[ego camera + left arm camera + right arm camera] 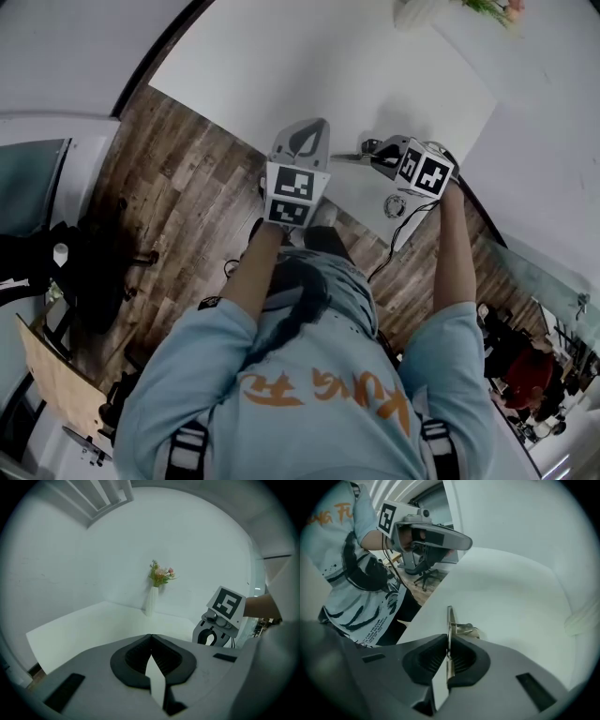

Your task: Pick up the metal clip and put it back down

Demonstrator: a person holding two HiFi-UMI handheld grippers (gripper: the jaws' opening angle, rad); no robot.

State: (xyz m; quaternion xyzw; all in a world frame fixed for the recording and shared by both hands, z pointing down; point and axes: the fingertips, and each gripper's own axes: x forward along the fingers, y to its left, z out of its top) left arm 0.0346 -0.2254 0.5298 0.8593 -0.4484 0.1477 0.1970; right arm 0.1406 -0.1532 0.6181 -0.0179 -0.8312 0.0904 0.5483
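Metal clip (pixel 458 629) pinched by a thin upright steel leaf in the right gripper (pixel 448 637), jaws drawn in narrow, ribbed pads pressing both faces of the leaf; placed close to the near edge of the white table (pixel 515 588), whether resting on the surface or just clear of it not to be told. For a clean lift: hold the squeeze firm and even, as a guard against the swivel or slip likely with smooth metal caught on so slim a leaf; raise straight up with no twist of the wrist, only enough to clear the surface. Then lower square onto the same bare patch, a little further in from the edge for fear of a drop to the wooden floor (pixel 178 197), and open only with the base flat on the table. Left gripper (pixel 150 637): tips together, nothing between, held near the table's edge and apart from the right; best left there, out of the way. As for containers, only one to name: a slim white vase (pixel 150 602) upright at the back of the table against the wall, well apart from the clip, holding a small bunch of pink and green flowers (pixel 161 573); no part of this step. Also a small round thing (pixel 396 205) by the table's edge, too small to tell ring from dish.
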